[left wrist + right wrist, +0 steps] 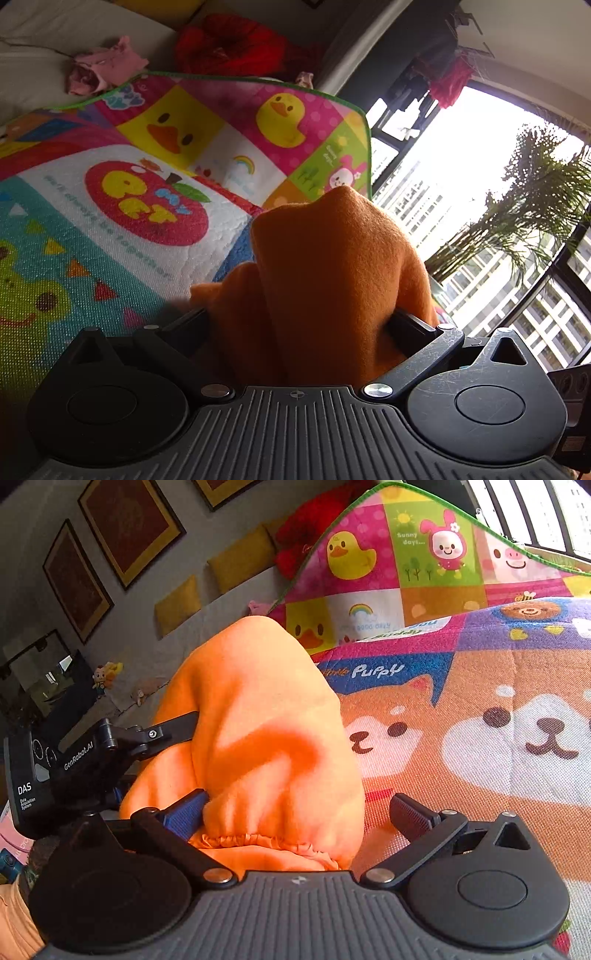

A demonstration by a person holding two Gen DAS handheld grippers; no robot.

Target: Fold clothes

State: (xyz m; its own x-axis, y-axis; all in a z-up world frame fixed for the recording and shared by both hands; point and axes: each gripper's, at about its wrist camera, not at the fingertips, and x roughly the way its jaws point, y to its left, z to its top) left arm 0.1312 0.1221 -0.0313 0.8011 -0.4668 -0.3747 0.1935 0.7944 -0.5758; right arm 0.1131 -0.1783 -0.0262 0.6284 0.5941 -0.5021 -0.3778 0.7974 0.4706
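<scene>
An orange garment point(332, 258) is bunched up in a tall hump on the cartoon play mat point(110, 206). My left gripper point(299, 321) has its jaws wide apart, and the cloth fills the gap and hides both fingertips. In the right wrist view the same orange garment point(258, 720) lies between the fingers of my right gripper point(299, 808), with its gathered elastic hem point(266, 840) nearest the camera. The blue left pad point(184, 812) touches the cloth; the right pad point(410, 814) stands clear over the mat point(480, 738). The left gripper's housing point(55, 768) shows at left, one finger reaching into the cloth.
A crumpled pink garment point(99, 70) lies on the white sofa point(37, 29) beyond the mat, beside a red plush cushion point(229, 44). A large window point(461, 166) and a palm plant point(535, 192) are on the right. Yellow cushions point(236, 557) and framed pictures point(125, 528) line the far wall.
</scene>
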